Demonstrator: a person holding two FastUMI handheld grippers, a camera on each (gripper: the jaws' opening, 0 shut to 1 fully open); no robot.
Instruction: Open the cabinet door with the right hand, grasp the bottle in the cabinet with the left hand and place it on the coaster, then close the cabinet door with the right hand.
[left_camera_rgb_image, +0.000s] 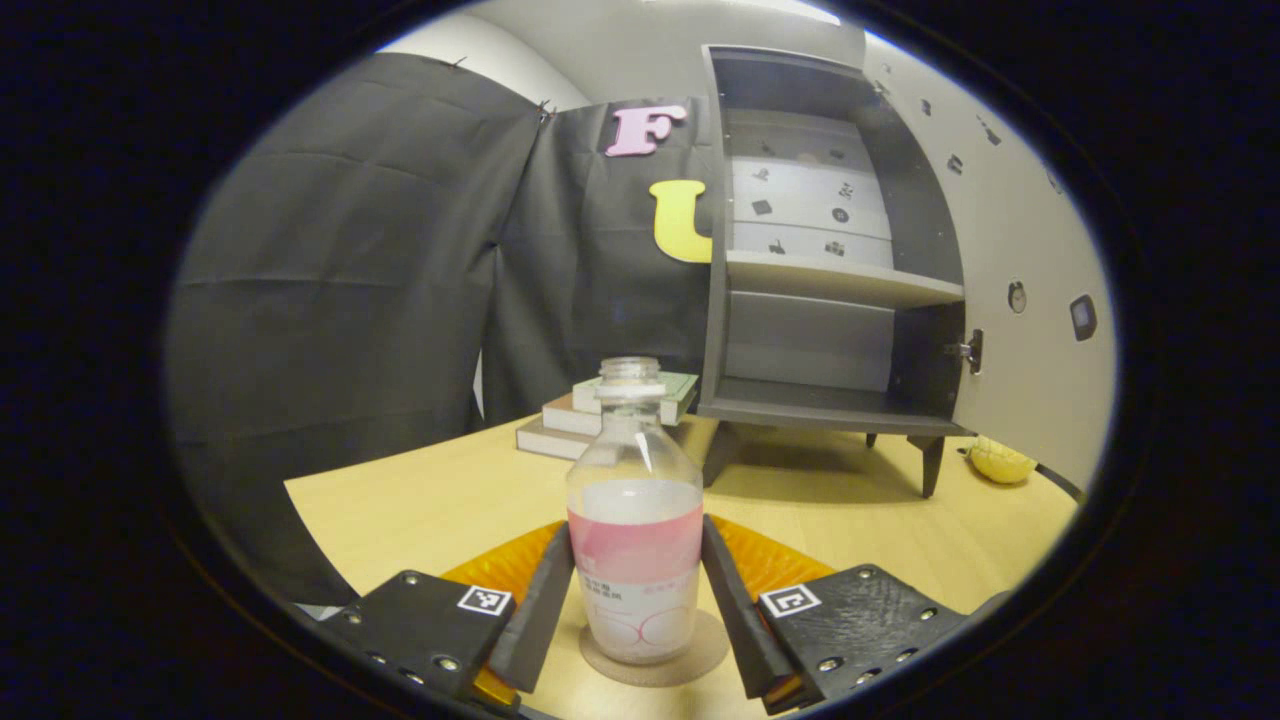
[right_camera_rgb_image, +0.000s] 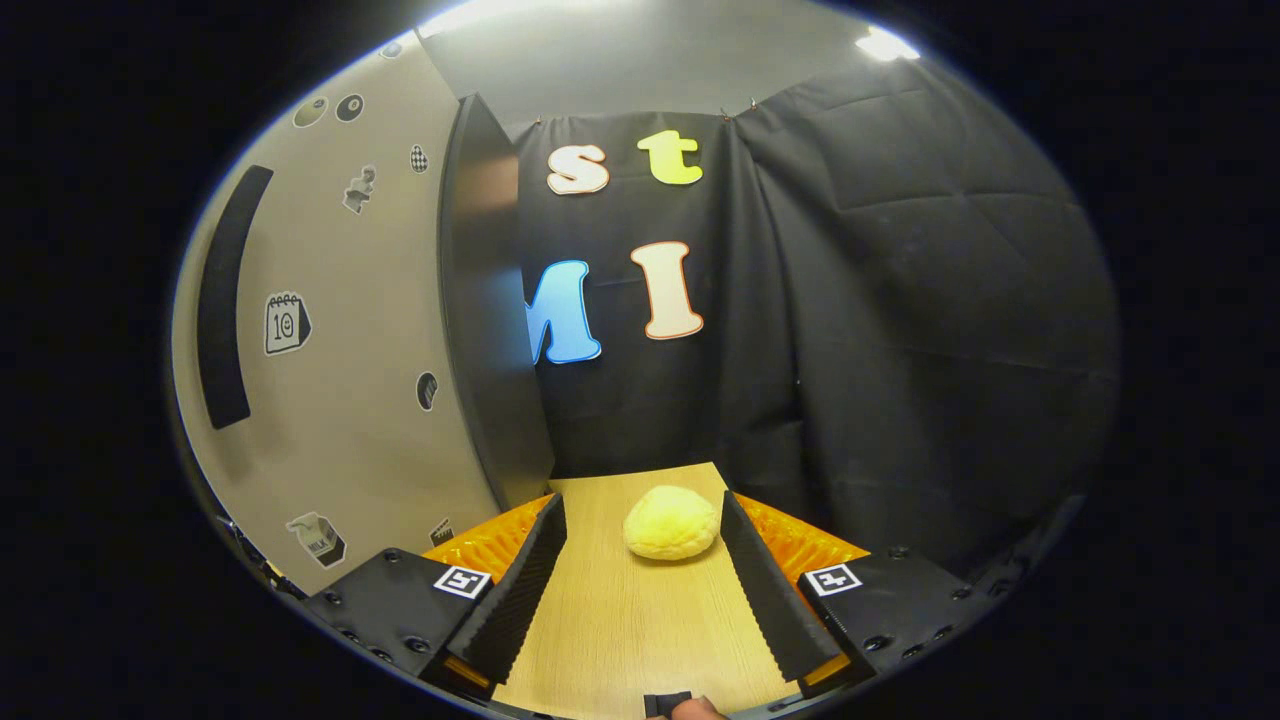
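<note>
A: Left tongs (left_camera_rgb_image: 636, 600) sit low on the worktop (left_camera_rgb_image: 440, 500), fingers spread either side of the bottle (left_camera_rgb_image: 635, 540) – released, not pressing!

B: And that bottle stands upright on the coaster (left_camera_rgb_image: 655, 660), capless. Behind it, the cabinet (left_camera_rgb_image: 830, 290) has its door (left_camera_rgb_image: 1010, 300) swung wide, books (left_camera_rgb_image: 600, 415) stacked just beside it.

A: Right tongs (right_camera_rgb_image: 640, 590) hang apart too, gripping nothing, a yellow bun (right_camera_rgb_image: 671, 522) ahead between the fingers, door (right_camera_rgb_image: 340, 330) at their left

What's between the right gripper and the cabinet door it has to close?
Nothing visible. The open cabinet door stands just left of the right gripper, with bare table between. A yellow bun-like lump lies ahead, off that path.
</note>
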